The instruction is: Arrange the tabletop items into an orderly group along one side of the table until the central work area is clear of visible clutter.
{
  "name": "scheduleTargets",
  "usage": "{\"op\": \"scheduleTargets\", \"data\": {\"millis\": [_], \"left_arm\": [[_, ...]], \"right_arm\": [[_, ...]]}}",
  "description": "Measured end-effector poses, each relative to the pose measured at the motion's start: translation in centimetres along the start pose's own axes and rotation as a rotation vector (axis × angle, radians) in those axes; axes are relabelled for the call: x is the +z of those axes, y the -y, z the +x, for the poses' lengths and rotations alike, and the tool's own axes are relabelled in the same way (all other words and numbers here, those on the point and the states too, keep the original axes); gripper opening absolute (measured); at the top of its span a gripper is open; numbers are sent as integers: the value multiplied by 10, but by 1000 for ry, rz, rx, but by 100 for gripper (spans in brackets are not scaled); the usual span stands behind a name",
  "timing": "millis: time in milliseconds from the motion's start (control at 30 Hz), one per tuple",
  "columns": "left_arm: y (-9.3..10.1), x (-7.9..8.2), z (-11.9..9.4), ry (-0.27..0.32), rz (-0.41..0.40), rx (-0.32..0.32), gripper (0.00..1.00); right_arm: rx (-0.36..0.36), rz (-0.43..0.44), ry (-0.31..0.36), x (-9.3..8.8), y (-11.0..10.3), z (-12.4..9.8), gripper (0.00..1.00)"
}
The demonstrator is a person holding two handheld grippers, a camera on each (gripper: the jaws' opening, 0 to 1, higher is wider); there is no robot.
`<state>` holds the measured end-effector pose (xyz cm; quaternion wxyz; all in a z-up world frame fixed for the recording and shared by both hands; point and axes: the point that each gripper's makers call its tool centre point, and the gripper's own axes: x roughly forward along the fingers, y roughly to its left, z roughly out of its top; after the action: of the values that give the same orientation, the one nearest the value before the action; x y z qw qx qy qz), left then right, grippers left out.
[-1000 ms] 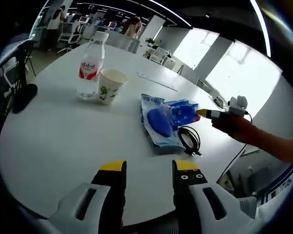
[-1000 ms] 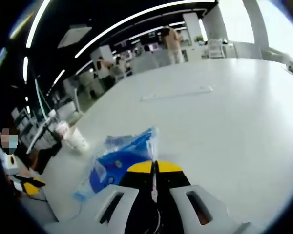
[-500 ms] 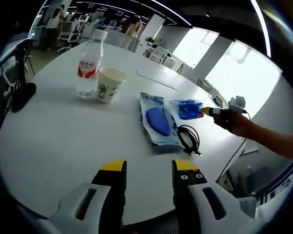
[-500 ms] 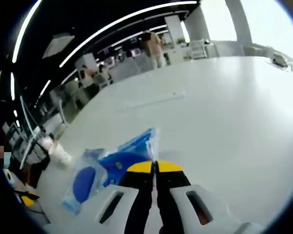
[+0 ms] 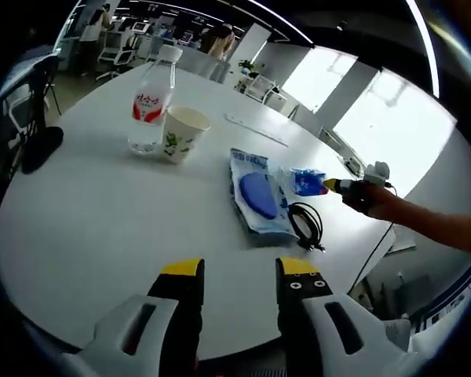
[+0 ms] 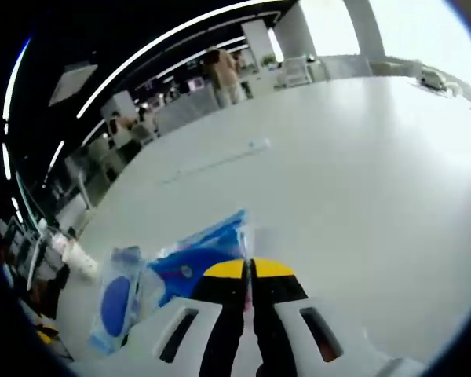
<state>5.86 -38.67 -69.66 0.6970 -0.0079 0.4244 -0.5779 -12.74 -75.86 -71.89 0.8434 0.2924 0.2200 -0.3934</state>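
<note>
Right claw (image 6: 250,271) pinches blue packet (image 6: 200,255), its edge hidden; left claw (image 5: 231,275) gapes empty.

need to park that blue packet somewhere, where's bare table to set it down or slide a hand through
Bare table runs between the left claw and the water bottle and paper cup. More lies beyond the white strip in the right gripper view. It is crowded around the blue pouch, black cable and the right claw shut on the blue packet.

Each gripper (image 5: 239,271) is white with black, yellow-tipped jaws.
</note>
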Motion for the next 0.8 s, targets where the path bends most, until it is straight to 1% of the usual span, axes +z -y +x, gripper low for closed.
{"op": "scheduleTargets", "data": {"millis": [233,433,700,800], "left_arm": [[0,-1,2,-7,-5,0,35],[2,-2,3,-11,-5,-2,35],[2,-4,3,-14,-12,-3,34],[2,-4,4,-14,-13,-3,34]], "right_arm": [[-14,6,-10,-3,8,1,0],[-14,8,-23,-6,11,3,4],[-7,3,-29,-6,9,2,9],[7,-10,-32,-7,5,0,13]]}}
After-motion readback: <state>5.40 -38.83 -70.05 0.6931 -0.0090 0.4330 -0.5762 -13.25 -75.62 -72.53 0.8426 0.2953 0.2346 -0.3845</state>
